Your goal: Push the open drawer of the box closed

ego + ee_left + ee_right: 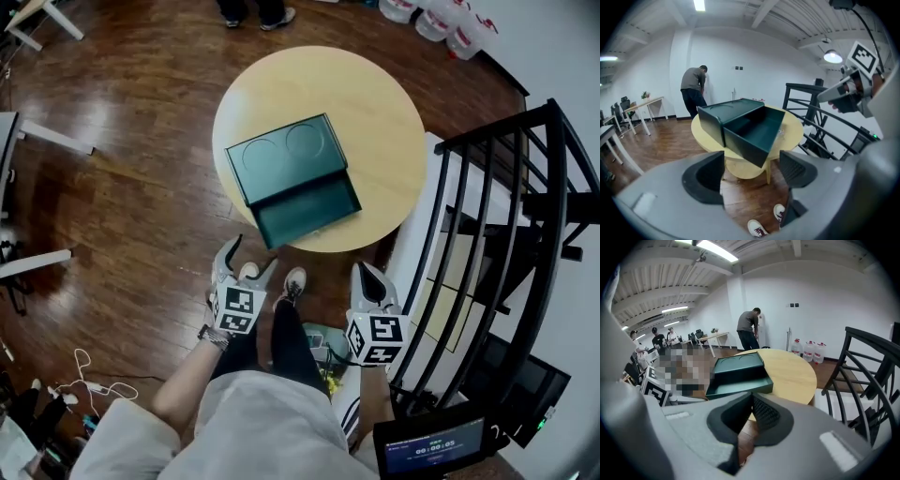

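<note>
Short of table (384, 122) near edge, over floor: left gripper (248, 260), jaws spread wide, nothing between; right gripper (367, 277), jaws pressed together, empty.

At table near edge: drawer (307, 211), pulled well out, empty, front corner at or just past rim.

Toward table centre: box (286, 155), dark green, lid flat.

Step in hand: approach. Best met flat at middle of drawer front, pushed straight toward table centre. Off-centre push likely to skew drawer or slide box; brace box's far side if so.
</note>
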{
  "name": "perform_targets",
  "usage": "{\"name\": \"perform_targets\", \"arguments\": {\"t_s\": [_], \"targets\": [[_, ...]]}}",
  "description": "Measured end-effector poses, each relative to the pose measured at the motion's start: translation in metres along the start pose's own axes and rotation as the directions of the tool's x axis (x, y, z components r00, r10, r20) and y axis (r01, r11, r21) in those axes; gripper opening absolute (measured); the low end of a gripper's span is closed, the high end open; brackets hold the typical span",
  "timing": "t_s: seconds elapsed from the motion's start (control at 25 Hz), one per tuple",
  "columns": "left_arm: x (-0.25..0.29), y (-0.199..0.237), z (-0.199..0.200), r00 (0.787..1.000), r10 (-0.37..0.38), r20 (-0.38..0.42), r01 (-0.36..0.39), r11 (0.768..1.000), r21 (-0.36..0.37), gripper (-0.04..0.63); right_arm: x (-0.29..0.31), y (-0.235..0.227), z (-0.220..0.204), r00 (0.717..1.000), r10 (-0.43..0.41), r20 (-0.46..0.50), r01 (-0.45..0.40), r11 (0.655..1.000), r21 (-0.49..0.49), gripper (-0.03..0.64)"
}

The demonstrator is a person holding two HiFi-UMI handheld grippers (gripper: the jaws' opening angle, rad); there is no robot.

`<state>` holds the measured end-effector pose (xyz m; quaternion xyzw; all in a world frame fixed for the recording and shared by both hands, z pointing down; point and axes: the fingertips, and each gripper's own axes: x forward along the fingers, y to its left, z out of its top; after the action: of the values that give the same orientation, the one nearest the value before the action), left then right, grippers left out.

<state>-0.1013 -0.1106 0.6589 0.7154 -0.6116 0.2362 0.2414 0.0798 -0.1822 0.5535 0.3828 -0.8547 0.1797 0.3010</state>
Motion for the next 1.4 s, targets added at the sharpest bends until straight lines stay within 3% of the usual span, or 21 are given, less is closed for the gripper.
{"name": "perform_targets", "arguments": {"t_s": [0.28, 0.48, 0.96, 1.4], "targets": [[0.024, 0.001, -0.015, 0.998, 0.048, -0.034, -0.050, 0.998, -0.048, 0.388, 0.025, 0.001, -0.025, 0.997, 0.023, -0.068, -0.021, 0.999, 0.033, 0.003], [0.022, -0.001, -0.013, 1.000, 0.014, -0.004, -0.015, 0.999, -0.040, 0.390, 0.058, -0.002, -0.037, 0.994, 0.087, -0.059, -0.077, 0.984, 0.158, 0.003], [0.020, 0.000, -0.007, 1.000, -0.012, 0.016, 0.013, 0.999, -0.030, 0.390, 0.122, -0.039, -0.037, 0.996, 0.061, -0.071, -0.063, 0.998, -0.020, 0.003], [0.021, 0.012, 0.018, 0.998, -0.016, 0.064, 0.017, 1.000, -0.010, 0.390, 0.132, -0.034, -0.010, 0.997, 0.078, -0.006, -0.078, 0.997, 0.005, 0.003]]}}
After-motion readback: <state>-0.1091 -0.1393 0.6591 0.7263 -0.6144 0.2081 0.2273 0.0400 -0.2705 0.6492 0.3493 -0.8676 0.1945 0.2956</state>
